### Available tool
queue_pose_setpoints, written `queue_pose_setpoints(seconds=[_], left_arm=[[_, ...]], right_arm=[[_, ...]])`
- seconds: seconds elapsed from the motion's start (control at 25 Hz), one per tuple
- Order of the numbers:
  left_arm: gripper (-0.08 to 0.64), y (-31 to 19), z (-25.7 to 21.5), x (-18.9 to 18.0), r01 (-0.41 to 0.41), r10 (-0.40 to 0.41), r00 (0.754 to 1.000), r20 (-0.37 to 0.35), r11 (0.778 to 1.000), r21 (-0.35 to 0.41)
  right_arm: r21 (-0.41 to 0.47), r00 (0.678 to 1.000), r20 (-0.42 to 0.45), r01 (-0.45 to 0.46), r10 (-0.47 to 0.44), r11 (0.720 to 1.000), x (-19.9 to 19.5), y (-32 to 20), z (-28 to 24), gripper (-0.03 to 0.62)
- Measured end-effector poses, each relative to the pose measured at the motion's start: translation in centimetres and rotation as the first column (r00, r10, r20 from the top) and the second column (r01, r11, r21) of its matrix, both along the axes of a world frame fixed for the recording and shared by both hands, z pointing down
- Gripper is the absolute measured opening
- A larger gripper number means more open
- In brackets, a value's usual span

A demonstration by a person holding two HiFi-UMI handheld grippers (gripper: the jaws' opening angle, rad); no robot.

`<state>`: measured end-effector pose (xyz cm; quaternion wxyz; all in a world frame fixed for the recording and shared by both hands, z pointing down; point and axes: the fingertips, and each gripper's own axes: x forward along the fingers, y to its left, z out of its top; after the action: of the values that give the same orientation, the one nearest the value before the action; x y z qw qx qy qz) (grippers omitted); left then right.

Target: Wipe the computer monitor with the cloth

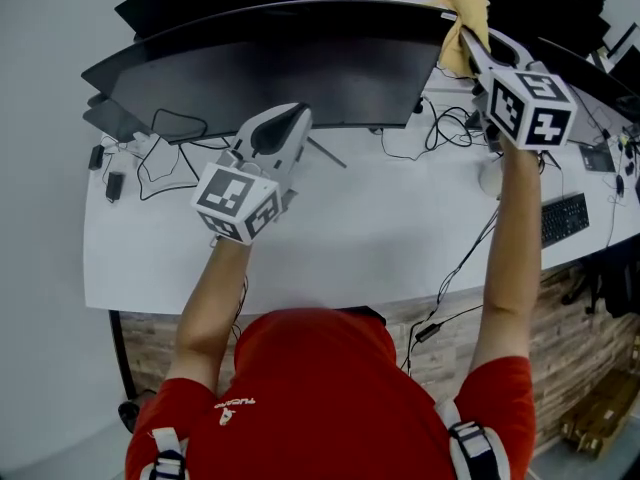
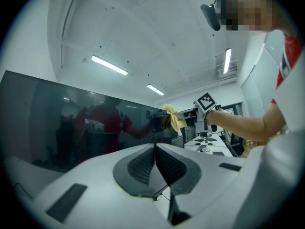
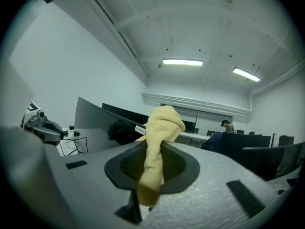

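At the monitor's [image 1: 270, 68] top right corner is the cloth [image 1: 463, 18], pale yellow, soft and twisted into a rope. Its long axis runs along the right gripper [image 1: 468, 46], whose jaws are clamped on its middle. A bunched end sticks out past the tips and a short tail hangs on the near side. The monitor is dark, wide and curved, stretching left to right. The left gripper [image 1: 290, 123] hovers over the desk [image 1: 350, 228], jaws pressed together and empty, pointing at the screen. Whether the cloth touches the glass cannot be made out.
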<state>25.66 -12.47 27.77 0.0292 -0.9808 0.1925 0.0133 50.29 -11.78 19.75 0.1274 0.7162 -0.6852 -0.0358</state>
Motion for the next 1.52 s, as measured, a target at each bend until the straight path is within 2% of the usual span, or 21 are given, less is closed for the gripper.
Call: queue_pose_setpoints(seconds=[0.44,0.8,1.12,1.52], left_arm=[[0.012,-0.1,1.4,-1.0,0.028,-0.027,1.000,0.009,0.999,-0.029],[0.012,-0.3,2.4,-1.2,0.040,-0.040,0.999,0.000,0.998,-0.041],[0.012,-0.8,3.0,-1.6,0.062,-0.062,0.998,0.004,0.998,-0.020],[0.012,-2.1,4.9,-3.5,0.111,-0.109,0.994,0.031,0.993,-0.044]], right_arm=[[-0.067,0.996,0.093,-0.002,0.008,0.998,-0.1,-0.6,6.9,0.063],[-0.157,0.992,0.124,0.008,0.012,0.988,0.0,-1.1,14.1,0.063],[-0.247,0.988,0.154,0.020,0.018,0.969,0.1,-1.3,20.8,0.063],[-0.337,0.983,0.180,0.034,0.029,0.941,0.0,-1.3,27.7,0.063]])
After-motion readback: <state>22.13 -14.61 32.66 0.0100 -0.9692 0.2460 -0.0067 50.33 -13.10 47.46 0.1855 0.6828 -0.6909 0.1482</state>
